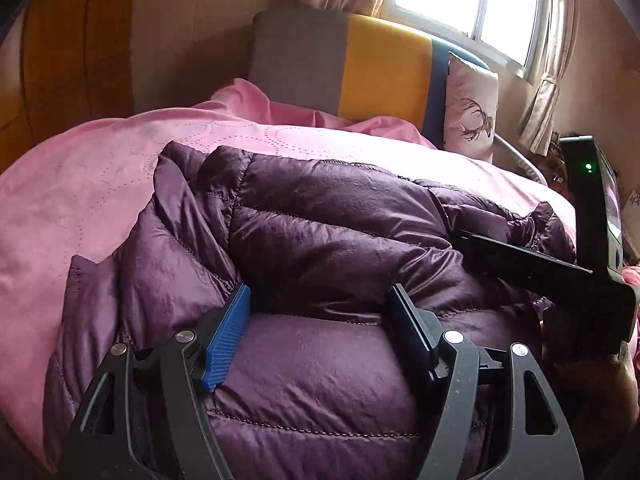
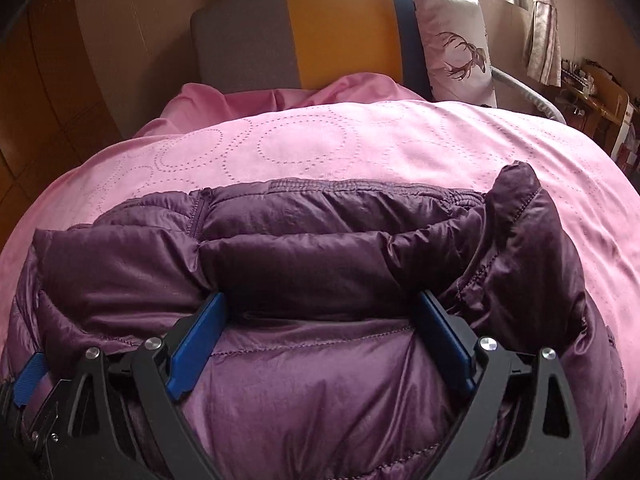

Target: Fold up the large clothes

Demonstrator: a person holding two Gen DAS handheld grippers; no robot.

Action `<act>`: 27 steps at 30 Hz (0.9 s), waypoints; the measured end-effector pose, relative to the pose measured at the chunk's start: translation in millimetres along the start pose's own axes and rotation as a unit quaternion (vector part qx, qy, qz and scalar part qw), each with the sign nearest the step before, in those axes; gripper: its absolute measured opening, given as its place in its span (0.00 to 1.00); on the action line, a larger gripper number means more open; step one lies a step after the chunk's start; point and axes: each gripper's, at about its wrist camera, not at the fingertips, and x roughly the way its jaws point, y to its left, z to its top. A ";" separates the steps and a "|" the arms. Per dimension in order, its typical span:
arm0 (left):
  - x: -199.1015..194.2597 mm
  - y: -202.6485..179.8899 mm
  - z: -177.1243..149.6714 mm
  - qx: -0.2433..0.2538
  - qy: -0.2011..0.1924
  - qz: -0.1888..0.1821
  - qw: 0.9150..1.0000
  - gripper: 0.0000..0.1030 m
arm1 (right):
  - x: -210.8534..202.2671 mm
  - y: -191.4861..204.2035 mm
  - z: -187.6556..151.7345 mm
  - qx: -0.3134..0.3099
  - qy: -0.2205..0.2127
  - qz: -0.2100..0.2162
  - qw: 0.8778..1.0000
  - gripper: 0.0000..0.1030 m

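A bed under a pink bedspread (image 2: pixel 340 140), soft and matte with stitched rings of dots, fills both views; its near edge and both near corners are cut off by the frames, and only the far edge, against a padded headboard (image 2: pixel 280 36) in grey, mustard and dark blue panels, shows. On the near half of the bedspread lies the purple puffer jacket (image 2: pixel 304 248), glossy and quilted in fat horizontal tubes, folded over on itself so that its sleeves and hem are hard to tell apart; a zip runs down near its far edge. A pale cushion (image 2: pixel 456 44) printed with a stag leans at the headboard's right end. The left gripper (image 1: pixel 320 320) stands wide over the jacket, blue ribbed pads apart with a puffed fold bulging between them, not pinched. The right gripper (image 2: pixel 324 332) is spread wider still, likewise straddling fabric without clamping it. Both grippers' handles are out of frame.
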 end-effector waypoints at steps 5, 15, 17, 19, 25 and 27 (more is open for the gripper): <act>2.1 -1.5 -0.9 -0.007 0.002 -0.003 1.000 0.68 | 6.6 -5.4 -4.2 0.003 0.011 0.009 1.000 0.93; 1.8 -5.1 -1.0 -0.004 0.001 0.002 1.000 0.68 | 8.7 -11.2 -1.6 0.007 0.018 0.017 1.000 0.94; 2.3 -5.5 -0.8 -0.004 0.001 0.002 1.000 0.68 | 8.3 -13.3 -0.4 0.009 0.020 0.021 1.000 0.95; 1.8 -5.6 -0.6 -0.003 0.002 0.002 1.000 0.68 | 6.6 -15.7 1.5 0.011 0.024 0.029 0.999 0.96; -1.0 -3.4 1.0 0.005 0.005 0.004 1.000 0.71 | -20.7 -33.7 9.9 0.035 0.032 0.072 0.996 0.96; -4.2 -3.5 0.7 0.007 0.000 0.006 1.000 0.73 | -39.2 -42.7 10.7 0.042 0.017 0.079 0.996 0.96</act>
